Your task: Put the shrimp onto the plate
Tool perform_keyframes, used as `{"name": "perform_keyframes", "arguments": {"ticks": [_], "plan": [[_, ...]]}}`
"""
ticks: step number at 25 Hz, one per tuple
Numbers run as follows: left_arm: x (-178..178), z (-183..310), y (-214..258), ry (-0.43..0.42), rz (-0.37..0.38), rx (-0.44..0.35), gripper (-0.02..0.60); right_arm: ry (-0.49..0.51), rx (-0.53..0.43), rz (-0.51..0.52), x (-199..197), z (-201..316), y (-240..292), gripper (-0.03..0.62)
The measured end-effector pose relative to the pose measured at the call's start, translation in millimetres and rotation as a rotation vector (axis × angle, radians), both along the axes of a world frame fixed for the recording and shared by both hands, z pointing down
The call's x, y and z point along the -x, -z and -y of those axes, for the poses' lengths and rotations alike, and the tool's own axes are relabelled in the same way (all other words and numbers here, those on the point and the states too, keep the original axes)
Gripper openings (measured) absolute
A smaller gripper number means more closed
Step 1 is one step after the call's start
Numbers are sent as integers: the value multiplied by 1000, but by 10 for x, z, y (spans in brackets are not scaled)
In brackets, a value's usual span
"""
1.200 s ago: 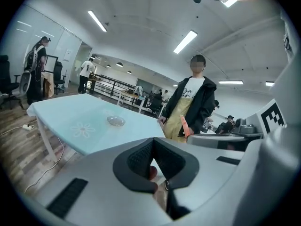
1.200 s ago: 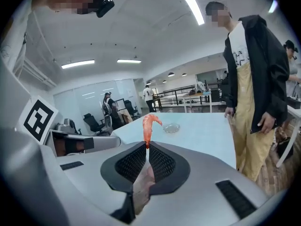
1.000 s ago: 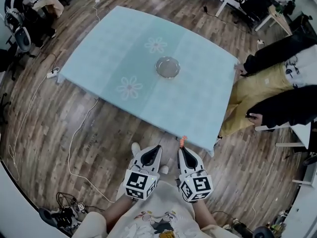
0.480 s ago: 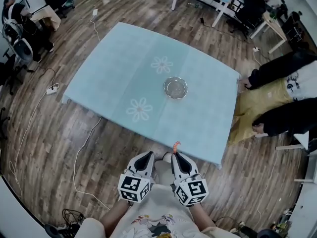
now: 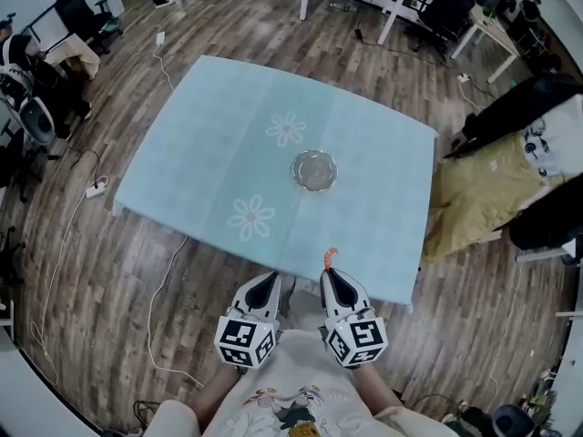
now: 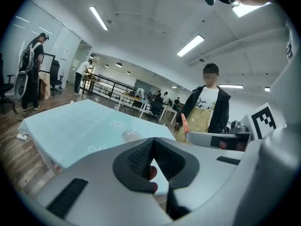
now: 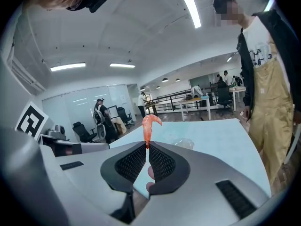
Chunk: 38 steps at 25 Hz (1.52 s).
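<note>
Shrimp (image 7: pixel 149 126), orange-pink and curled at the top, stands upright out of the right claw (image 7: pixel 147 147), whose two jaws are clamped together on its lower end, so that most of the body rises clear above the jaw tips and hooks over toward the right of that view. In the head view the same shrimp (image 5: pixel 330 257) shows as a small orange sliver just ahead of the right claw (image 5: pixel 331 273), at the near edge of the pale blue tabletop (image 5: pixel 228 135) and held in the air, not resting on it. The plate (image 5: pixel 314 170), a clear glass dish, sits near the middle of the tabletop, well apart from the shrimp and straight ahead of it, with one white flower print (image 5: pixel 286 129) beyond it and another (image 5: pixel 251 218) nearer and to the left. From the right gripper view the plate (image 7: pixel 181 143) shows low on the tabletop just to the right of the shrimp. The left claw (image 5: pixel 270 279) is held beside the right one, over the wooden floor (image 5: pixel 118 262) just short of the tabletop's edge; in the left gripper view its jaws (image 6: pixel 151 142) are pressed together at the tips with nothing between them. A person (image 5: pixel 483 189) in a tan apron stands at the right side of the tabletop.
</note>
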<state>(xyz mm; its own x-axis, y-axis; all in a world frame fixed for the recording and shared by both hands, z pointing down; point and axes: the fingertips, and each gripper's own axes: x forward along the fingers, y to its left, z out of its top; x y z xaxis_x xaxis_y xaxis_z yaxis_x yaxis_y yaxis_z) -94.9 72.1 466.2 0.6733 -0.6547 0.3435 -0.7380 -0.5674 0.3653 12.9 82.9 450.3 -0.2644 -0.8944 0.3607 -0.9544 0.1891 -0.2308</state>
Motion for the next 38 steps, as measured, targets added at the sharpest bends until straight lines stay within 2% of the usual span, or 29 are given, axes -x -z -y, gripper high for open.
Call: {"name": "perform_keyframes", "arguments": {"ticks": [8, 13, 20, 24, 31, 38], "plan": [[-391, 522, 170, -21, 29, -56, 8, -6, -26, 32, -368, 612, 54, 38], [-613, 823, 138, 9, 46, -39, 8, 30, -33, 44, -564, 989, 44, 38], [-999, 1097, 112, 53, 60, -26, 8, 93, -4, 67, -920, 1245, -36, 38], [-1056, 1218, -57, 91, 70, 14, 8, 137, 27, 63, -935, 1364, -245, 38], [-1078, 1315, -396, 104, 94, 85, 8, 157, 95, 59, -959, 1564, -544, 38], [-1118, 1652, -666, 123, 99, 111, 8, 171, 164, 48, -974, 1806, -872, 38]]}}
